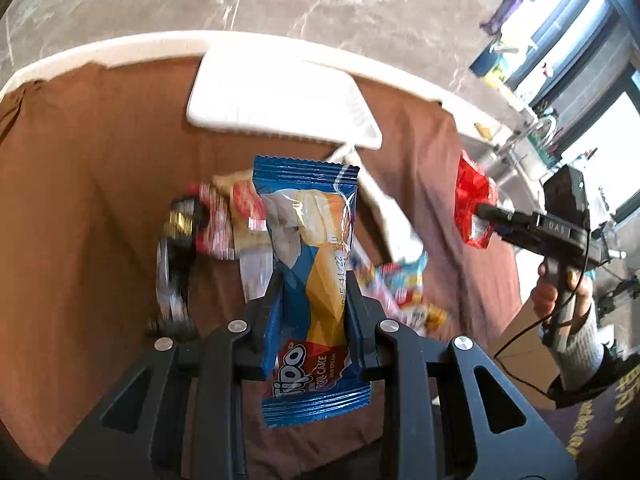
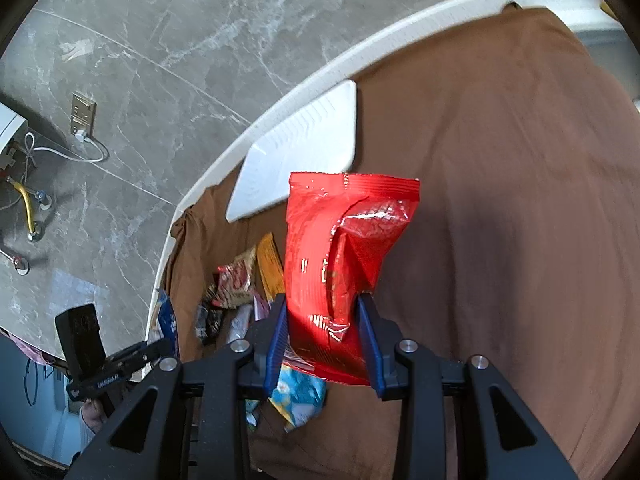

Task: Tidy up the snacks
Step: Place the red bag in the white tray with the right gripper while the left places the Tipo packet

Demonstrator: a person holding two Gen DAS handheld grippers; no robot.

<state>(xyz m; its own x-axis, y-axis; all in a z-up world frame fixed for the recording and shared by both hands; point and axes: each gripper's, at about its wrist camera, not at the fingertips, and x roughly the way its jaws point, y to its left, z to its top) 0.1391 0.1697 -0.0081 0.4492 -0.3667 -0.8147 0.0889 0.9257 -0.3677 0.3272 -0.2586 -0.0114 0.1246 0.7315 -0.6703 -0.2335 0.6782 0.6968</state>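
Left gripper (image 1: 314, 292) clamps the blue roll-cake packet (image 1: 310, 276) lengthwise toward the white tray (image 1: 280, 108); right gripper (image 2: 322, 312) pinches the red pouch (image 2: 344, 248), likewise tray-pointing.

1. Brown cloth (image 2: 500, 200) spread over the table, wrinkled at its left corner, reaching close to the far edge.
2. White table edge (image 2: 240, 136) curving round beyond the cloth, bare of it along the rim.
3. Grey marble floor (image 2: 160, 40) with pale veins and thin joint lines beyond the table.
4. Brass floor socket (image 2: 83, 114) with a white plug and a looped white cable (image 2: 94, 152) leading left.
5. Yellow hose (image 2: 27, 208) on metal fittings near the left edge, beside a white appliance only partly in frame.
6. Bright windows (image 1: 592, 60) with dark frames at upper right, assorted small items blurred along the sill.
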